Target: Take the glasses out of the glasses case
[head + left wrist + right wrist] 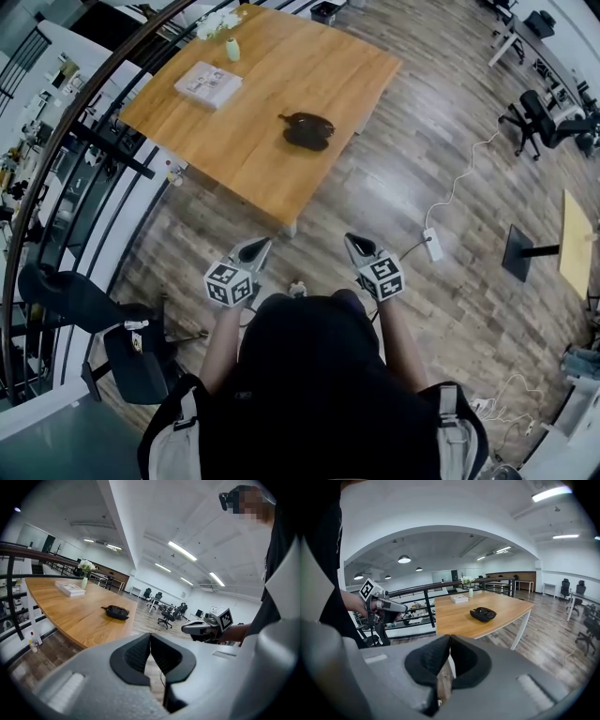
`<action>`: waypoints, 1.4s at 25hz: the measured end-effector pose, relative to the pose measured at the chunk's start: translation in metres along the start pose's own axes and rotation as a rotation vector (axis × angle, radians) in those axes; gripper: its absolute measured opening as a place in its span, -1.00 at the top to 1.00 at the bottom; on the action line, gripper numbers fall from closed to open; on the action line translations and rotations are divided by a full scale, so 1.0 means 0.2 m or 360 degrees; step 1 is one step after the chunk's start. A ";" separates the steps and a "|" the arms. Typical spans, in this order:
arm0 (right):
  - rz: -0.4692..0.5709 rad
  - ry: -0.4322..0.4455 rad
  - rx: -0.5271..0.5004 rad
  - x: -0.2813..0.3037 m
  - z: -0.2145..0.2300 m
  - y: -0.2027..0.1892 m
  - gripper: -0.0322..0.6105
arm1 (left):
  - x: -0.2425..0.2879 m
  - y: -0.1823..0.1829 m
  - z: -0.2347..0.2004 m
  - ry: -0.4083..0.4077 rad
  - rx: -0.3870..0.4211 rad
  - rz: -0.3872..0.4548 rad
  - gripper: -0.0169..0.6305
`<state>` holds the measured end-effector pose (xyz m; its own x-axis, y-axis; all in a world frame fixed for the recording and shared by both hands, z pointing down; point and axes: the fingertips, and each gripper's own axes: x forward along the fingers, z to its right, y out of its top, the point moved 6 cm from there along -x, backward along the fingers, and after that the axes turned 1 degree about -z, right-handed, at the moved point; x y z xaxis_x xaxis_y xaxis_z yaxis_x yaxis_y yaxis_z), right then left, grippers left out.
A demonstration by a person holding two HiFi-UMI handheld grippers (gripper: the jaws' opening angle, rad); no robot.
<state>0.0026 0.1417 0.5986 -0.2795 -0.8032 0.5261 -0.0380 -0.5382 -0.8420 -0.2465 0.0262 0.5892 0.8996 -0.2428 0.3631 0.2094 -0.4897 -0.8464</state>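
The black glasses case [307, 129] lies near the front right part of the wooden table [253, 159]. It also shows far off as the case [116, 612] in the left gripper view and the case [483, 614] in the right gripper view. I cannot make out the glasses apart from it. Both grippers are held over the floor, short of the table and well away from the case. My left gripper [257, 246] is shut with nothing in it, its pads meeting at the left gripper's tip [150, 637]. My right gripper [353, 242] is likewise shut and empty, as seen at the right gripper's tip [449, 639].
A white book [208, 84] and a small green bottle [232, 47] with flowers sit at the table's far side. A dark railing [84, 141] runs along the left. An office chair [131, 347] stands at my left, and a power strip [432, 244] with its cable lies on the floor at my right.
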 end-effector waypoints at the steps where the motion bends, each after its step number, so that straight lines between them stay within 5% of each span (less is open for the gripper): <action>1: -0.0001 0.0007 -0.0002 0.00 0.01 0.00 0.89 | 0.01 -0.01 0.00 0.0006 -0.0005 -0.0002 0.91; 10: -0.0035 0.0136 -0.0041 -0.02 0.23 -0.01 0.89 | 0.16 0.02 0.08 0.0143 -0.0046 -0.0002 0.91; 23: -0.0062 0.0264 -0.0143 -0.23 0.97 -0.01 0.89 | 0.69 0.11 0.53 0.0291 -0.0102 0.0074 0.91; 35: -0.0071 0.0525 -0.0257 -0.27 1.13 -0.10 0.89 | 0.75 0.02 0.83 0.0535 -0.0166 0.0129 0.91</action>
<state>0.2343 0.1380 0.6138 -0.5677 -0.6401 0.5176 -0.2004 -0.5024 -0.8411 -0.0464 0.1275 0.5762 0.7316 -0.5377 0.4191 0.0868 -0.5364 -0.8395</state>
